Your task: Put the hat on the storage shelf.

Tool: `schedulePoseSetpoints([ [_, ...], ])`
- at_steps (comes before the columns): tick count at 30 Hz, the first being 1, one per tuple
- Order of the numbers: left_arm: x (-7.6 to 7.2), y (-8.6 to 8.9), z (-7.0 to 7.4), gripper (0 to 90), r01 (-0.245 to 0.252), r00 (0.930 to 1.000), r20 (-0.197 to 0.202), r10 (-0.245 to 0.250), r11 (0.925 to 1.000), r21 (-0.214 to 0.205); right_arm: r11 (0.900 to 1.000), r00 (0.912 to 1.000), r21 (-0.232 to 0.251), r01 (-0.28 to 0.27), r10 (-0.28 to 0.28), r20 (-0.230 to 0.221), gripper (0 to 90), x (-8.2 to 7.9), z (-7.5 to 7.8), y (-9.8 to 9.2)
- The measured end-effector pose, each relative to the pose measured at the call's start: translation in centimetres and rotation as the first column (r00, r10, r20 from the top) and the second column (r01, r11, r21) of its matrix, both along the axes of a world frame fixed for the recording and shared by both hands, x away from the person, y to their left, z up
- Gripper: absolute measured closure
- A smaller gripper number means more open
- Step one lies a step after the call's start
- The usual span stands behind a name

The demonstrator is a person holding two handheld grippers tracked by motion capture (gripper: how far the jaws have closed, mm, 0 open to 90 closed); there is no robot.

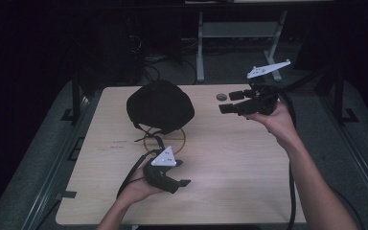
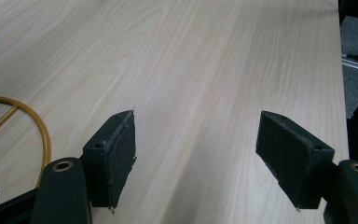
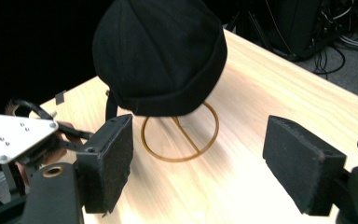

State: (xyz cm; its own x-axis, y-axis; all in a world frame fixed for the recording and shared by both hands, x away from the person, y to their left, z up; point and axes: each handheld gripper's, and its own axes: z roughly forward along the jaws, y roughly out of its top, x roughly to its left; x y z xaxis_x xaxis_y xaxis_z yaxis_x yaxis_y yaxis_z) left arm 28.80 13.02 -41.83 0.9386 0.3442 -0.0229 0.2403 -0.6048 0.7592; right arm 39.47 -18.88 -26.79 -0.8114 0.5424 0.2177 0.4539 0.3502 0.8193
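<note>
A black cap [image 1: 160,105] sits on a yellow wire stand whose ring base [image 1: 165,141] lies on the wooden table [image 1: 239,158]. My left gripper [image 1: 182,173] rests low near the front of the table, just in front of the ring, with jaws wide apart and nothing between them. In the left gripper view the jaws [image 2: 196,158] frame bare wood, with the ring [image 2: 44,135] at the left. My right gripper [image 1: 227,102] is held above the table to the right of the cap, open and pointing at it. Its own view shows the cap [image 3: 161,51] and ring [image 3: 182,135] beyond the empty jaws [image 3: 198,168].
A round grey grommet [image 1: 221,97] is set in the table near its far edge, beside the right gripper. A white metal frame [image 1: 239,33] and cables stand on the floor behind. The left gripper's grey plate [image 3: 14,135] appears in the right gripper view.
</note>
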Motion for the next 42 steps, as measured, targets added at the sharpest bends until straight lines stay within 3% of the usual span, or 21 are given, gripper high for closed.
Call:
schedulePoseSetpoints([
  [13, 0.0, 0.1, -0.1, 28.3, -0.006, 1.0, -0.007, 0.006, 1.0, -0.004, 0.9998, 0.9994, 0.01, 0.019, -0.018, -0.029, 22.9, -1.2, -2.5, -2.3],
  [30, 0.1, 0.1, -0.3, 28.2, -0.017, 0.9998, -0.01, 0.017, 0.9997, -0.019, 0.9986, 0.9954, 0.017, 0.05, -0.048, -0.082, 22.2, -3.6, -7.1, -5.5],
  [42, 0.0, 0.0, -0.4, 28.2, -0.014, 0.9998, -0.014, 0.014, 0.9998, -0.013, 0.9972, 0.9918, 0.017, 0.073, -0.071, -0.107, 21.3, -4.9, -9.1, -7.1],
])
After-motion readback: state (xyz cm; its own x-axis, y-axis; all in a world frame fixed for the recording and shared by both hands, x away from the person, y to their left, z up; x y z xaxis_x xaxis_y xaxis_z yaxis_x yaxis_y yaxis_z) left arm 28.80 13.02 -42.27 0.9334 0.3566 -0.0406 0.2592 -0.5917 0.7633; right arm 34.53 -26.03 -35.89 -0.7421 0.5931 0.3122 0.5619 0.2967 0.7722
